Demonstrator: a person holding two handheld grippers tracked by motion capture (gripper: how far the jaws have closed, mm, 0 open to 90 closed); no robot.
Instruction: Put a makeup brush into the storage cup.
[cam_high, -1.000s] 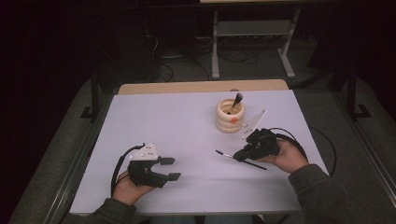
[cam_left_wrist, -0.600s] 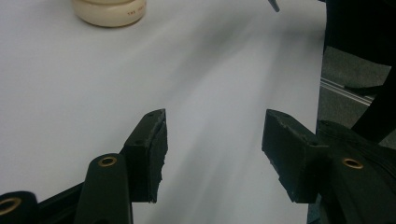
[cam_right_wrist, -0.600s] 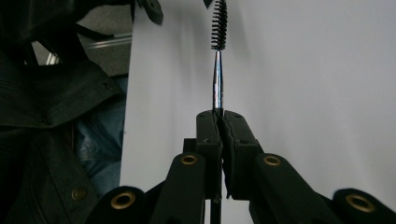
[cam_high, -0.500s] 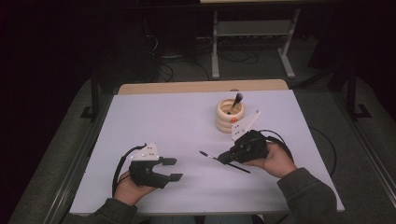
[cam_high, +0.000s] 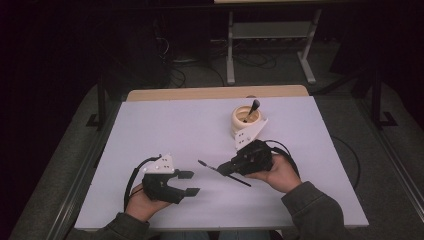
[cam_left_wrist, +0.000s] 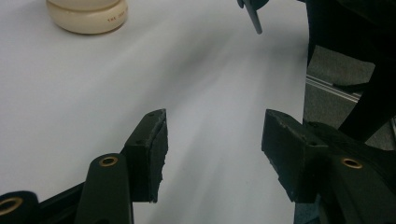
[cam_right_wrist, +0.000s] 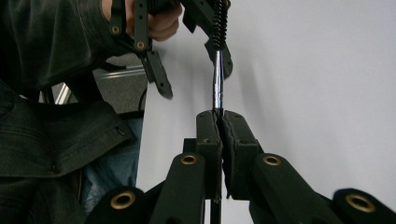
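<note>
White table (cam_high: 165, 125) under dim light: the right gripper (cam_high: 227, 169) pinches a slim brush (cam_high: 207, 165) with jaws fully closed, bristle end aimed at the left gripper (cam_high: 190, 183), whose jaws wait apart and empty, apparently for a handover; a cream holder (cam_high: 245, 120) stands behind.

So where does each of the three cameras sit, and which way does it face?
High view: above the person's side, looking forward and down on the white table; both forearms enter from below.
Left gripper view: rides the left gripper, facing across the table; open jaws.
Right gripper view: rides the right gripper, shut on a brush, facing the person's sleeve.
Shared: high and left views show the cream jar.
</note>
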